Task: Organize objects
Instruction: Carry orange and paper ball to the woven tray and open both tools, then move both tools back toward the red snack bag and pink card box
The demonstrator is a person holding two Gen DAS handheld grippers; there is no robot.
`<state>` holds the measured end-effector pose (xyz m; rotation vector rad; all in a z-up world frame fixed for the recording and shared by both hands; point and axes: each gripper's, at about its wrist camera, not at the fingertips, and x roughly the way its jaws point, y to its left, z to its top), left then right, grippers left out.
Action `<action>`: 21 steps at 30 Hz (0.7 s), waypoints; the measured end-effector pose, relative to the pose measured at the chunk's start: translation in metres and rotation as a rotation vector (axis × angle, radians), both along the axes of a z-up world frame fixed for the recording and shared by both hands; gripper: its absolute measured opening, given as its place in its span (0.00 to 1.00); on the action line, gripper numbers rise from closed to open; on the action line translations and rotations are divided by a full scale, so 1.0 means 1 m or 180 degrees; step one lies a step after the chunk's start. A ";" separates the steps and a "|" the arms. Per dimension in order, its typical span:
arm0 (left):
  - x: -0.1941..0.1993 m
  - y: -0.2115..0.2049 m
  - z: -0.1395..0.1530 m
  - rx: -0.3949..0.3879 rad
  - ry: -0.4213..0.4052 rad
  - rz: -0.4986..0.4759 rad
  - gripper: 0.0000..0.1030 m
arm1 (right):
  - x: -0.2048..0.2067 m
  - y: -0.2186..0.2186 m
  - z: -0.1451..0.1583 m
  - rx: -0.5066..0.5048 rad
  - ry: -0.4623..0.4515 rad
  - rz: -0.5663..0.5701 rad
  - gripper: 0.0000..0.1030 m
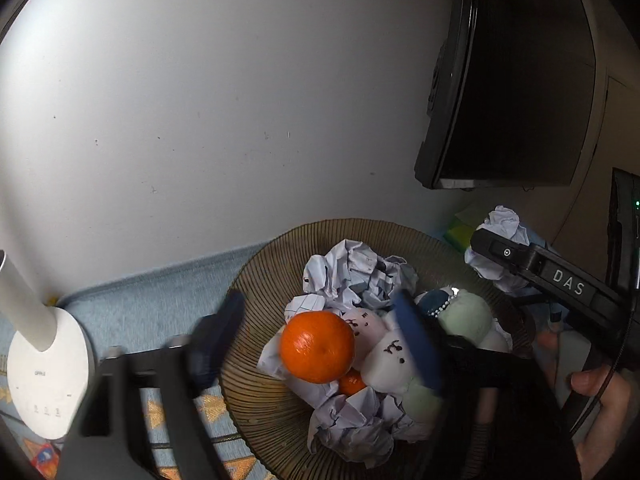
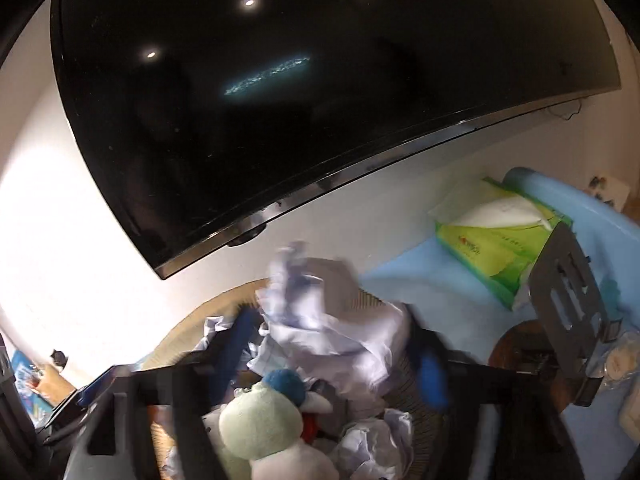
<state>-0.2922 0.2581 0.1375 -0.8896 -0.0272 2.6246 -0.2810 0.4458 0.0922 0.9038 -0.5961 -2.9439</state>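
A brown ribbed basket (image 1: 264, 280) holds crumpled paper balls (image 1: 352, 272), a large orange (image 1: 317, 346), a smaller orange (image 1: 352, 383) under it and white-and-green plush toys (image 1: 400, 356). My left gripper (image 1: 316, 344) is open above the basket, its blue fingers either side of the large orange, not touching it. My right gripper (image 2: 336, 340) is shut on a crumpled paper ball (image 2: 320, 312) and holds it over the basket's far side; it also shows in the left wrist view (image 1: 500, 236). The plush toy (image 2: 264, 420) lies below it.
A white lamp base (image 1: 48, 368) stands on the blue patterned mat (image 1: 152, 308) left of the basket. A black monitor (image 2: 280, 100) hangs on the white wall behind. A green tissue pack (image 2: 496, 236), a grey stand (image 2: 568, 300) and a blue bin (image 2: 600, 216) are at the right.
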 end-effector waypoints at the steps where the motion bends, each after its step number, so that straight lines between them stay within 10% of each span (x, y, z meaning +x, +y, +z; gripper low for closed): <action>1: 0.001 0.002 -0.001 -0.0006 0.0066 -0.0031 1.00 | -0.003 -0.001 -0.001 -0.0022 -0.0069 0.0048 1.00; 14: 0.035 -0.069 0.015 -0.0112 0.0304 0.0258 1.00 | 0.026 -0.026 0.038 0.0195 0.0303 0.0108 1.00; 21: 0.060 -0.181 0.003 -0.0523 -0.0040 0.0675 1.00 | 0.058 -0.123 0.076 0.0624 0.0504 0.0981 1.00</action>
